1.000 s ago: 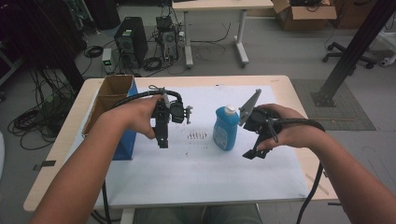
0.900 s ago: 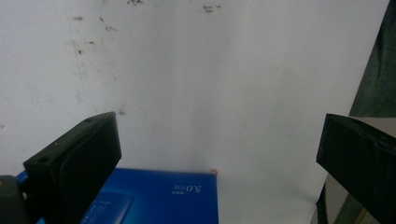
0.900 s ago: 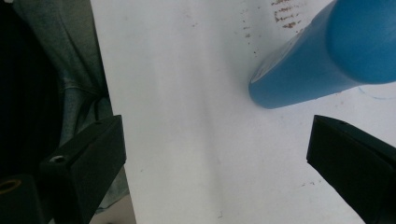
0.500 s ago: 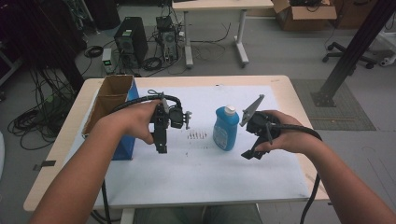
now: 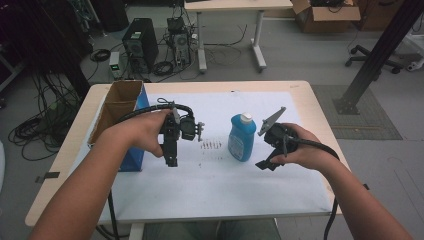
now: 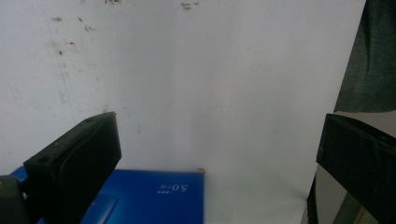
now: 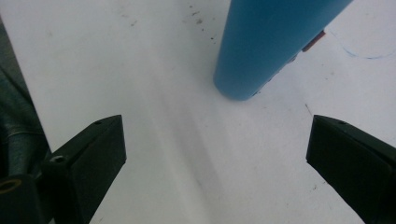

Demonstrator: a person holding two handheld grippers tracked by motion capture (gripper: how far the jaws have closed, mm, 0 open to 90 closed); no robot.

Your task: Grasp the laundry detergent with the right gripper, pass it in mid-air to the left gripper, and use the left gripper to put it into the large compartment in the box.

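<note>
A blue bottle [image 5: 242,140] with a white cap stands upright on the white sheet [image 5: 215,180] at mid-table. My left gripper [image 5: 171,159] is held above the sheet to the left of the bottle, jaws pointing down and toward the near edge. In the left gripper view the left gripper [image 6: 219,126] is open with nothing between its jaws. My right gripper [image 5: 264,164] hangs just right of the bottle. In the right gripper view the right gripper [image 7: 217,123] is open and empty, and the bottle's base [image 7: 266,46] stands a little ahead of it.
An open cardboard box with blue sides [image 5: 122,107] stands at the table's left; its blue corner [image 6: 154,196] lies under the left jaws. Small dark marks [image 5: 211,145] dot the sheet beside the bottle. Cables, computers and another table lie on the floor beyond.
The left gripper has dropped slightly and drifted toward the near edge. The right gripper and the bottle have hardly moved.
</note>
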